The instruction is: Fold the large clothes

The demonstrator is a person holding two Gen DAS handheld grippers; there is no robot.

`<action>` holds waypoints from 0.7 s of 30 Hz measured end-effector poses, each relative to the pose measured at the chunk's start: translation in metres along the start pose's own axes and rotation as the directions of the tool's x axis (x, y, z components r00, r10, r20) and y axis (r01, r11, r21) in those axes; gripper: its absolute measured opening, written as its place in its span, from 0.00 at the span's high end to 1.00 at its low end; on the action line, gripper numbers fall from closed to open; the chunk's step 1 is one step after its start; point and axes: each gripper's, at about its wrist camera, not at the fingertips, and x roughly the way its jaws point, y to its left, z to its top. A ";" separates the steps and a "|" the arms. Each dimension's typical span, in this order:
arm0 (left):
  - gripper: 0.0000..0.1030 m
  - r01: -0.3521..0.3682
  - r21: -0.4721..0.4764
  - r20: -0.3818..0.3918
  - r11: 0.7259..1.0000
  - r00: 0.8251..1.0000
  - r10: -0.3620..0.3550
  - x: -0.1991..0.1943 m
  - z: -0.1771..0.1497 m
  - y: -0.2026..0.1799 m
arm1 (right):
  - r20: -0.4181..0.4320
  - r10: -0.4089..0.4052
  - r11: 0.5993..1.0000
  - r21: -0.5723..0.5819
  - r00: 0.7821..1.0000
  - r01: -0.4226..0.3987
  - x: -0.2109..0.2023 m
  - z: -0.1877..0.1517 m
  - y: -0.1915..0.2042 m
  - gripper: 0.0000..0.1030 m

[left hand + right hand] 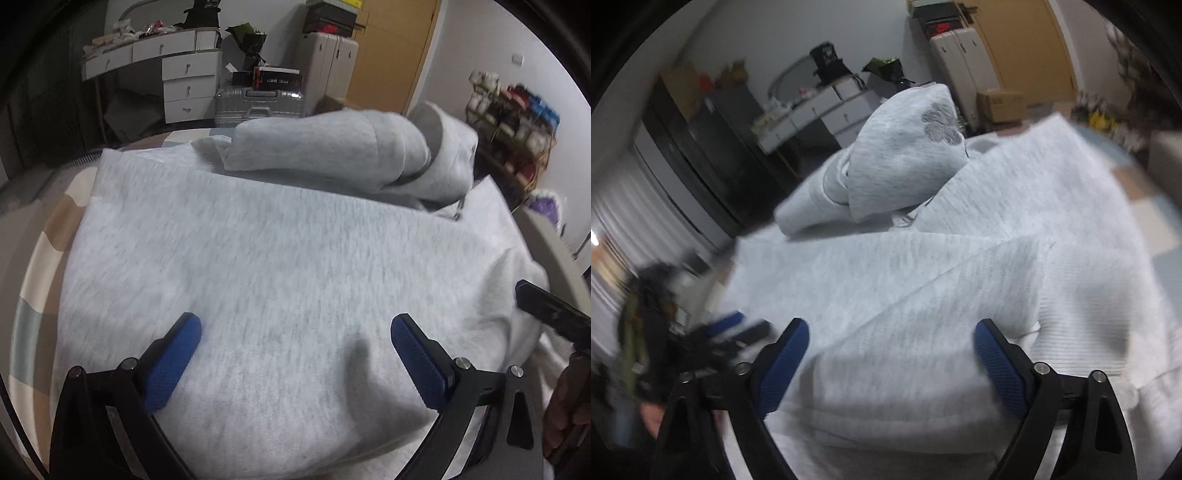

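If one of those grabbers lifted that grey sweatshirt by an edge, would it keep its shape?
Probably not. The grey sweatshirt lies in soft folds, so it would likely droop. Its hood bunches up thick, suggesting a fairly heavy knit. The fuzzy surface should grip, not slip.

Checked bed cover (48, 236) under a spread grey hoodie (280, 266).

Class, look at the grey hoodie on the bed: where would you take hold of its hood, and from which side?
Judging by its pose, grip the hood by its raised peak, near the embroidered clover. It stands bunched up above the flat body, so a pinch from above reaches it; the lower edge is tucked against the folded sleeve.
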 end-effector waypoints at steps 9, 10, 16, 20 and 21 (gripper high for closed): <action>0.03 0.049 -0.035 0.012 0.998 0.999 -0.048 -0.014 -0.004 0.011 | -0.176 -0.322 0.917 -0.301 0.930 0.260 0.060 0.014 0.051 0.49; 0.03 0.049 -0.036 0.011 0.998 0.999 -0.049 -0.011 0.001 0.014 | -0.174 -0.308 0.926 -0.281 0.935 0.253 0.062 0.012 0.045 0.49; 0.03 0.056 -0.046 0.009 0.997 0.998 -0.055 -0.009 0.002 0.021 | -0.170 -0.294 0.944 -0.203 0.941 0.258 0.049 0.025 0.038 0.54; 0.03 0.049 -0.037 0.006 0.998 0.999 -0.049 -0.009 0.002 0.020 | -0.290 -0.339 0.926 -0.271 0.895 0.263 0.072 0.011 0.038 0.52; 0.03 0.051 -0.039 0.007 0.998 0.999 -0.051 -0.010 0.002 0.020 | -0.249 -0.340 0.921 -0.283 0.907 0.268 0.069 0.008 0.039 0.50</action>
